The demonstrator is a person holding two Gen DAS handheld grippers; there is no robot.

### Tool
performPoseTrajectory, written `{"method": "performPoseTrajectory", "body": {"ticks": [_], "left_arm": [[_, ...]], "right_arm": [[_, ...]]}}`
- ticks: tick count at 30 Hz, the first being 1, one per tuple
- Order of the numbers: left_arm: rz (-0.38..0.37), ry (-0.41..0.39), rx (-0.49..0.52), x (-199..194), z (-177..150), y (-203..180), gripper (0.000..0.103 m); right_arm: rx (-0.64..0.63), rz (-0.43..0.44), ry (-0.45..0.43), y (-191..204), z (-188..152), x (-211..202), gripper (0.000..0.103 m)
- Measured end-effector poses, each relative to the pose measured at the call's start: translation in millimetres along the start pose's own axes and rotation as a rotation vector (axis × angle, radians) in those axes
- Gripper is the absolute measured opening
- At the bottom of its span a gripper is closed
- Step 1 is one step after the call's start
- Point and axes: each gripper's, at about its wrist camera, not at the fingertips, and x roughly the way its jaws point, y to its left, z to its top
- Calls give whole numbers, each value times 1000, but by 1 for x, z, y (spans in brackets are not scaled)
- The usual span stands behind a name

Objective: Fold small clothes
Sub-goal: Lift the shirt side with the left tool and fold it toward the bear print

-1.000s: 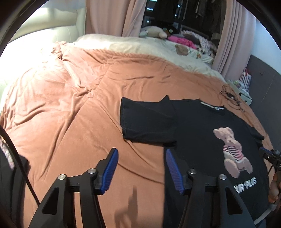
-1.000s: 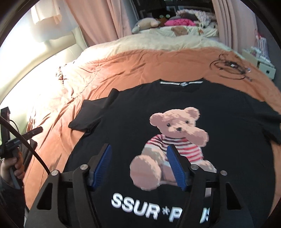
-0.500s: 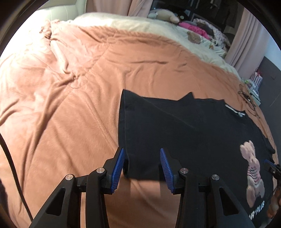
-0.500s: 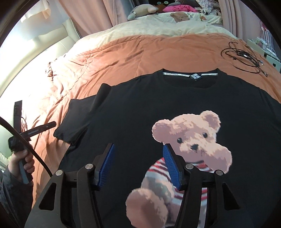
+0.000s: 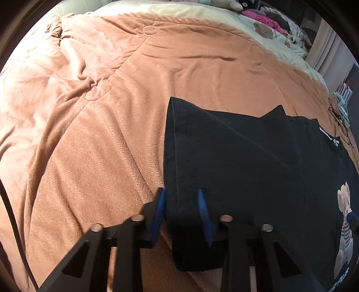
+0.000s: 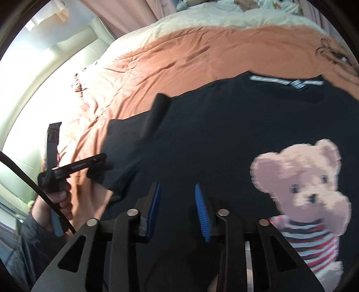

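A black T-shirt (image 5: 258, 170) with a teddy bear print (image 6: 307, 193) lies flat, front up, on the orange blanket (image 5: 101, 125). My left gripper (image 5: 181, 197) is open, its blue fingers straddling the hem edge of the shirt's left sleeve (image 5: 179, 157), low against the cloth. My right gripper (image 6: 177, 195) is open over the shirt's body (image 6: 202, 134), left of the bear, close above the fabric. The left gripper and the hand holding it also show in the right wrist view (image 6: 74, 168) at the sleeve end.
The orange blanket covers the bed, with a cream cover (image 5: 202, 15) and soft toys (image 5: 264, 29) at the far end. A black cable (image 6: 332, 54) lies on the blanket beyond the collar. Curtains (image 5: 325, 45) hang at the far right.
Both grippers have moved forward and down toward the shirt. The left one came onto the sleeve hem and its fingers narrowed. The right one shifted left of the bear and narrowed slightly.
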Motion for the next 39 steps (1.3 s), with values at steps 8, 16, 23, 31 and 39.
{"method": "performPoseTrajectory", "body": {"ticks": [8, 16, 23, 31, 39], "left_arm": [[-77, -46, -1, -37, 21, -15, 6], [-127, -88, 51, -83, 36, -47, 5], [-199, -105, 104, -102, 42, -83, 5], [-288, -102, 188, -108, 37, -145, 5], [-398, -35, 275, -92, 11, -212, 6]], "right_arm": [[96, 104, 56, 9, 13, 50, 17], [182, 124, 134, 9, 12, 109, 17], [138, 128, 69, -25, 15, 51, 63], [184, 29, -3, -103, 0, -24, 65], [225, -16, -16, -143, -30, -60, 65]]}}
